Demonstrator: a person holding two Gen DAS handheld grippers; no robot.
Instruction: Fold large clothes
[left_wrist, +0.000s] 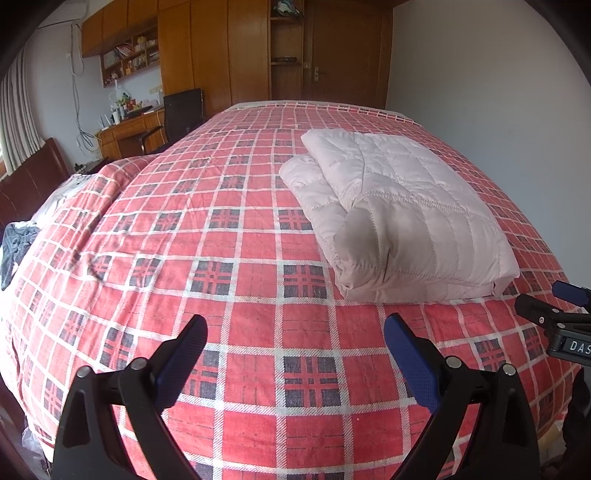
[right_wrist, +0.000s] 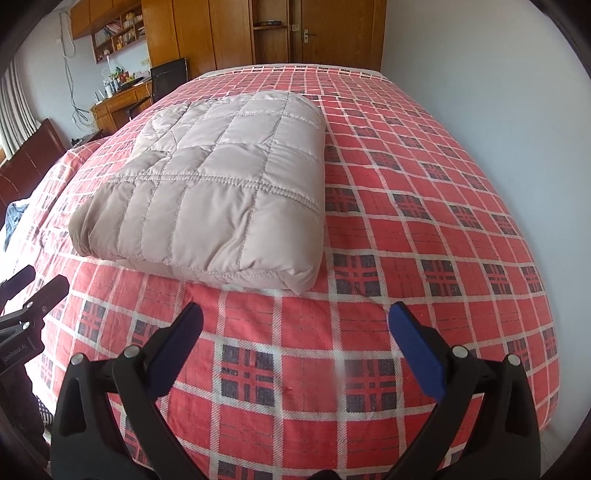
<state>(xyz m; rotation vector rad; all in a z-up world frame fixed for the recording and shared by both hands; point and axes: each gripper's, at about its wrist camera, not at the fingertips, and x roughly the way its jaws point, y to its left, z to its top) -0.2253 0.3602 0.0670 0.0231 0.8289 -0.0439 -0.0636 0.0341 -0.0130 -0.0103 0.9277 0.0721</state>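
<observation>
Lying folded on plaid bedspread: jacket

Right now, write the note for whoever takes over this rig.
Left tool: open, holding nothing, above the plaid bedspread.
Right tool: open, holding nothing, just short of the jacket's near edge.
Quilted jacket: lies on the bedspread as a compact folded bundle, neither tool touching it.
Done: the fold looks finished.
Left: probably nothing on this piece; check for loose edges. Some dark cloth sits at the far left edge of the bed.
</observation>
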